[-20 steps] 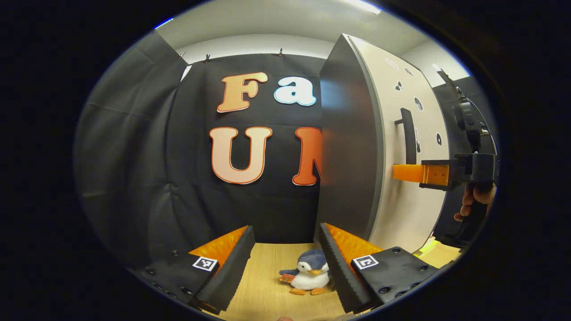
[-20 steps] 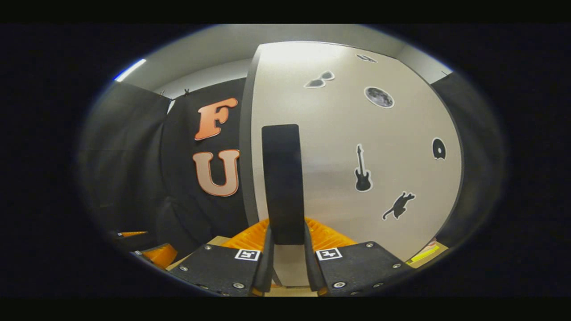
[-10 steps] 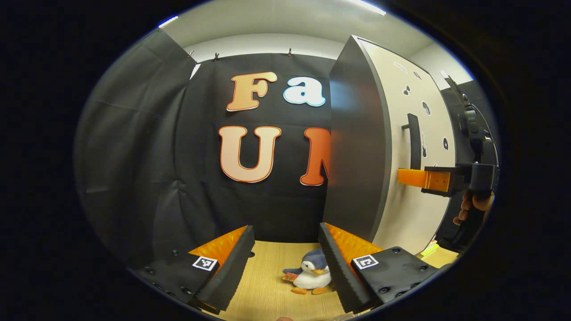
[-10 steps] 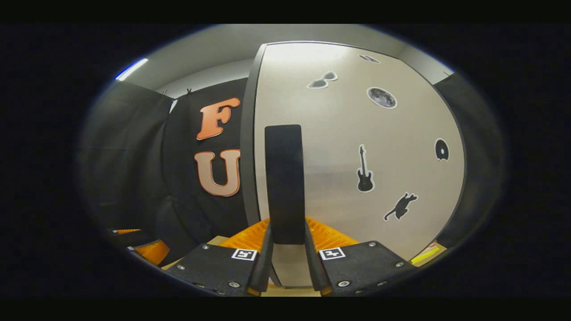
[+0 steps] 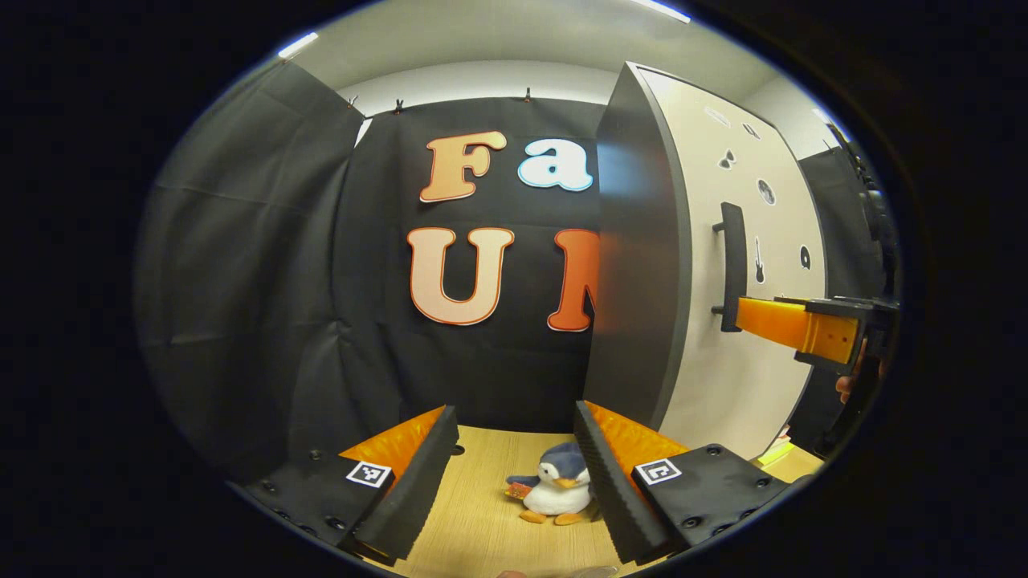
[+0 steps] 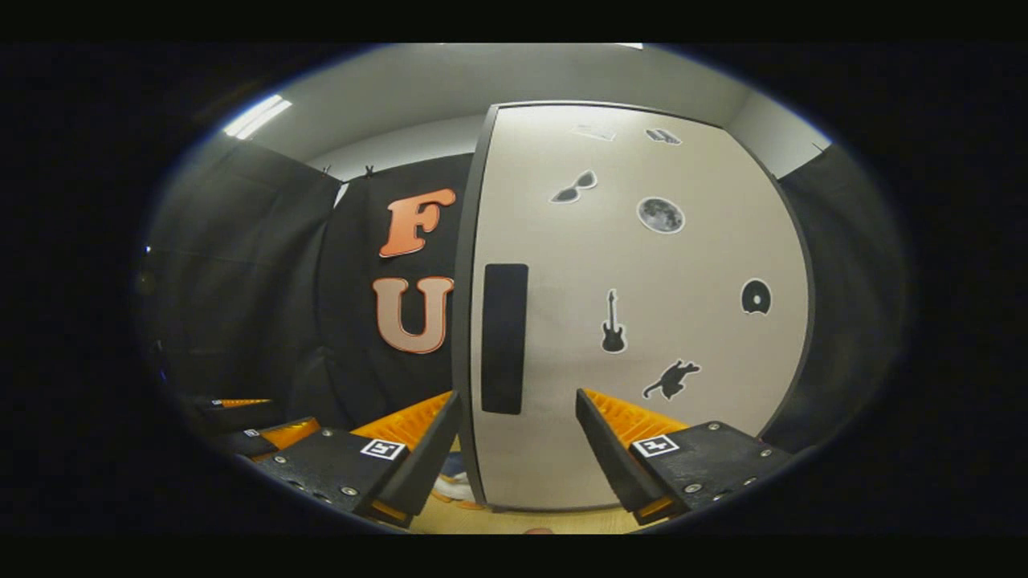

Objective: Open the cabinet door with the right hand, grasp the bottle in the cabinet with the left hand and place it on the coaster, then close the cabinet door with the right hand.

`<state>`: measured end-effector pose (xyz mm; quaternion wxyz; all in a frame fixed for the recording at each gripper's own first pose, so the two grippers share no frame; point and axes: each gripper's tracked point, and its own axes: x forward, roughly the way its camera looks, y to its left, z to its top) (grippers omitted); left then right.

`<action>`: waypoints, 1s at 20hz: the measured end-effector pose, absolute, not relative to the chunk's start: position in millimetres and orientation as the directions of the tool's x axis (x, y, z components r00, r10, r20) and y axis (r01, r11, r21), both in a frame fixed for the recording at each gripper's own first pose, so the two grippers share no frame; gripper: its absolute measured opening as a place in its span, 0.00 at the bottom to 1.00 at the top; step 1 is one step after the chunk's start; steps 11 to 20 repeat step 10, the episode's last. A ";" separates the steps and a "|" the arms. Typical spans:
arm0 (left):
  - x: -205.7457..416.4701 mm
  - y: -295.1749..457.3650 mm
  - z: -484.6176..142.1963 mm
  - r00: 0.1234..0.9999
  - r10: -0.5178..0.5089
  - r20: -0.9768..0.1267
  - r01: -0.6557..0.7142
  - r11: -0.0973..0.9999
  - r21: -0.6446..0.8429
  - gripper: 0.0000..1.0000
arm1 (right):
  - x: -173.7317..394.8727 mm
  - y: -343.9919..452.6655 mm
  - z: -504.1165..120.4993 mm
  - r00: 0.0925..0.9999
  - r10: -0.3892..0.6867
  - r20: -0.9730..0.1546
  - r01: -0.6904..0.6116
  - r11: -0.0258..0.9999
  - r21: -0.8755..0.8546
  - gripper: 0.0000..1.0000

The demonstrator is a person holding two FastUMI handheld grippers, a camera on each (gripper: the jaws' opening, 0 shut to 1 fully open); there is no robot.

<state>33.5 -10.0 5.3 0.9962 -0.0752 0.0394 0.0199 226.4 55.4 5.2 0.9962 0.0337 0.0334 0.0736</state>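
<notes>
Landmark: cabinet door (image 6: 642,321), pale with small stickers, dark upright handle (image 6: 504,337) near its left edge.

Left of the door, in the left gripper view: left gripper (image 5: 514,482), fingers apart, holding nothing, low over the light wood tabletop (image 5: 474,522). A penguin plush (image 5: 552,491) sits on the wood between the fingers, in front of the cabinet's dark side panel (image 5: 638,265).

At the door: it looks closed or nearly so; cannot tell for certain. Right gripper (image 6: 514,449) faces the handle, fingers apart, a little back from it, nothing clamped. In the left gripper view it shows right of the handle, tip just beside the handle's lower end, contact unclear.

Progress, judged: early or very late, the pictures don't settle it. Bottle and coaster not seen, so their place is unknown.

Room: black cloth walls, pale ceiling with a strip light (image 6: 257,116).
</notes>
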 end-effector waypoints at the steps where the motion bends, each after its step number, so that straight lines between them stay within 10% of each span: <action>1: 30.0 -13.3 7.7 0.996 0.039 -0.078 -0.050 0.988 -0.146 0.96 | 222.6 52.7 5.9 0.987 0.150 -0.060 -0.145 0.987 0.074 0.88; 20: -8.4 -33.0 19.5 0.989 0.122 -0.081 -0.132 0.983 -0.126 0.95 | 184.9 13.5 6.8 0.989 0.136 -0.053 -0.137 0.990 -0.018 0.94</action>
